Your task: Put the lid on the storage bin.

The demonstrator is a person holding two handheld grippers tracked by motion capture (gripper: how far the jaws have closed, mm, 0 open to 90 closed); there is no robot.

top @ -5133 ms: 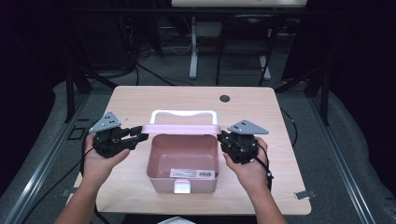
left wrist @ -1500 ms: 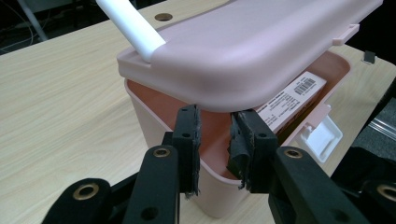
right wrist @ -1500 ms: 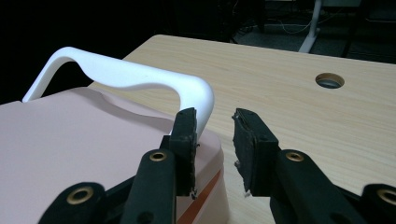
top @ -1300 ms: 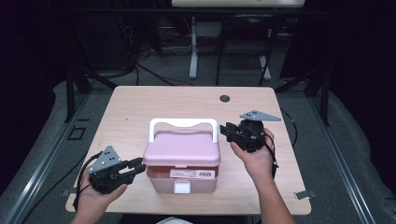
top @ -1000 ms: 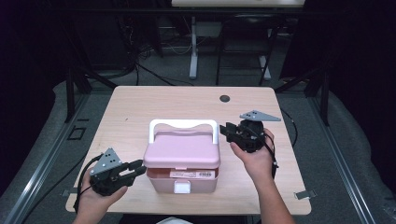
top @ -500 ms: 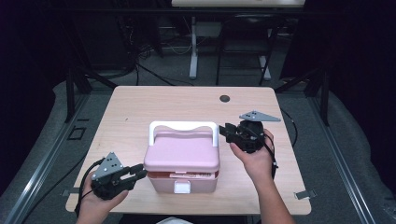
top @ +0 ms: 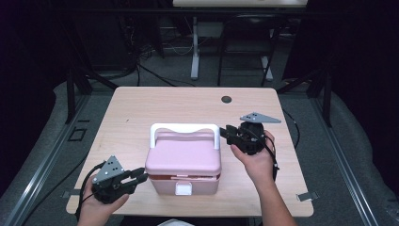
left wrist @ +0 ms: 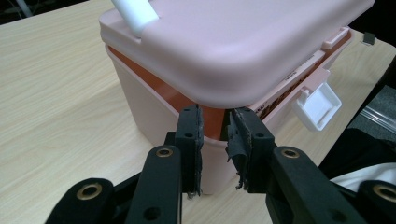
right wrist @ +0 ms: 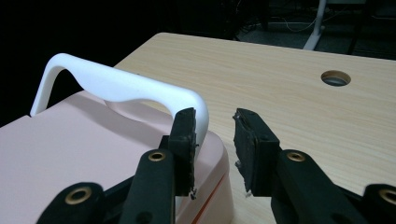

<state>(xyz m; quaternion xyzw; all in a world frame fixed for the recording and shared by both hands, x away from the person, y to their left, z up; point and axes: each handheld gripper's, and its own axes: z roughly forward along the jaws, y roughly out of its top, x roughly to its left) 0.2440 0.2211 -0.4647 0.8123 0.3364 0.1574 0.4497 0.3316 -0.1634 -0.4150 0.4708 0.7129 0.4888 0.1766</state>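
Observation:
A pink lunch box (top: 183, 160) stands on the near middle of the table, its lid down and its white handle (top: 184, 127) upright at the back. A thin orange strip shows under the lid (left wrist: 243, 51). My left gripper (top: 142, 174) is level at the box's front left corner. In the left gripper view, my left gripper (left wrist: 215, 116) has its jaws apart just before that corner, with nothing between them. My right gripper (top: 226, 133) is at the handle's right end. Its left jaw lies beside the handle (right wrist: 116, 84), and my right gripper (right wrist: 215, 119) is open over bare table.
A white latch (top: 183, 189) hangs on the box's front wall. The wooden table (top: 141, 108) has a round cable hole (top: 226, 99) at the back right. Dark floor, cables and desk legs lie beyond the far edge.
Five seconds ago the box stood with its lid up; now the lid is down. My left gripper has come from the box's left side to its front left corner. The right gripper has kept still.

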